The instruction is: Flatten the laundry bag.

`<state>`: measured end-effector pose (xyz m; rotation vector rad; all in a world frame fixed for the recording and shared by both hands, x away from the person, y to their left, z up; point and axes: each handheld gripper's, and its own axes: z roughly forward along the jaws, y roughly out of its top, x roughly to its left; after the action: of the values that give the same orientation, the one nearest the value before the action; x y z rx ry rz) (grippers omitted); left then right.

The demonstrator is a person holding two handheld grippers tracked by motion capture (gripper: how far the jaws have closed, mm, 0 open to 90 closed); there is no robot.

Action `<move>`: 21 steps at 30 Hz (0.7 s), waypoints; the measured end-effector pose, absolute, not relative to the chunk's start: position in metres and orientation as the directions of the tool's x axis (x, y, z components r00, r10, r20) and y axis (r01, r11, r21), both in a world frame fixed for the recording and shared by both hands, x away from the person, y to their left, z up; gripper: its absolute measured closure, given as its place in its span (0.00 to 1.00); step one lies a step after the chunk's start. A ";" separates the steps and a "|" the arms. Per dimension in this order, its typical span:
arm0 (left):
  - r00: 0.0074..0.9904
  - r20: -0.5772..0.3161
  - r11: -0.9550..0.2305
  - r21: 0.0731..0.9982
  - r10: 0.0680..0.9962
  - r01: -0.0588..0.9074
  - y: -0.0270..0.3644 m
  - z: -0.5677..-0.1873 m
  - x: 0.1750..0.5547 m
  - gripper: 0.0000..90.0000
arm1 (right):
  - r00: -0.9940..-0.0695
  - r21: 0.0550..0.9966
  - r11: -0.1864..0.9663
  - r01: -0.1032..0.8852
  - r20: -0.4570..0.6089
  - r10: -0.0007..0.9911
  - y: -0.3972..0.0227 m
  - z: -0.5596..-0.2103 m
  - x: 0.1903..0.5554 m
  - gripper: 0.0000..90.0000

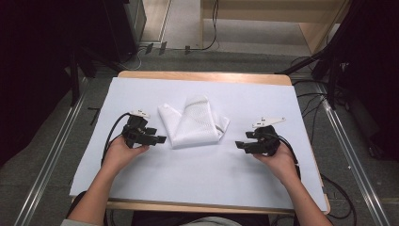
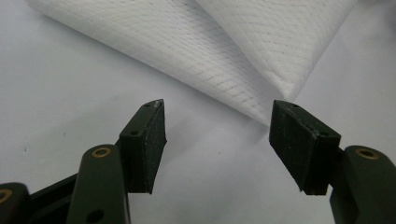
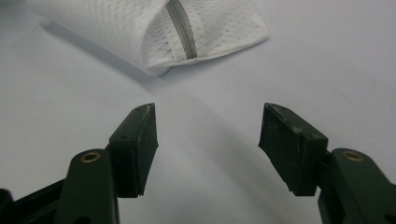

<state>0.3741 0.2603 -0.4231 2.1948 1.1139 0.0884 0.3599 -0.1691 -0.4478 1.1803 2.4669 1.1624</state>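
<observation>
Folded mesh cloth point(image 1: 193, 122) at table point(image 1: 141, 188) centre, long axis toward far edge. Left gripper point(image 1: 157, 140) nearer, near-left corner just ahead; right gripper point(image 1: 241, 146) farther. Both jaws wide, empty.

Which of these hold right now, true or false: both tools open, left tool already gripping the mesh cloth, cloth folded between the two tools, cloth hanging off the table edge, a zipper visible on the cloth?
1. Both tools are open. True: the left tool and the right tool each show a wide gap between their jaws.
2. The left tool grips the white mesh cloth. False: its jaws are empty and just short of the cloth's near corner.
3. The cloth lies folded between the two tools. True.
4. The cloth hangs off the table edge. False: it lies flat on the white sheet, well inside its edges.
5. A grey zipper shows on the cloth. True, in the right gripper view.
</observation>
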 end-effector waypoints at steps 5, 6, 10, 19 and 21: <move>0.645 -0.236 -0.418 0.594 0.727 0.688 0.257 -0.422 0.375 0.40 | -0.671 0.708 0.382 0.593 0.174 0.720 -0.169 -0.448 0.359 0.44; 0.643 -0.240 -0.412 0.597 0.728 0.689 0.256 -0.421 0.374 0.40 | -0.674 0.711 0.383 0.590 0.172 0.718 -0.169 -0.448 0.359 0.44; 0.651 -0.248 -0.414 0.599 0.718 0.686 0.253 -0.419 0.374 0.40 | -0.674 0.709 0.383 0.592 0.174 0.718 -0.169 -0.447 0.358 0.45; 0.688 -0.231 -0.447 0.613 0.688 0.652 0.237 -0.414 0.375 0.40 | -0.670 0.703 0.384 0.598 0.175 0.722 -0.169 -0.447 0.356 0.46; 0.697 -0.227 -0.455 0.615 0.680 0.644 0.231 -0.413 0.376 0.40 | -0.672 0.704 0.386 0.597 0.176 0.719 -0.168 -0.447 0.356 0.47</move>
<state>0.3762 0.2307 -0.4127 2.2100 1.0069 0.0673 0.3558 -0.1681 -0.4473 1.1882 2.4799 1.1572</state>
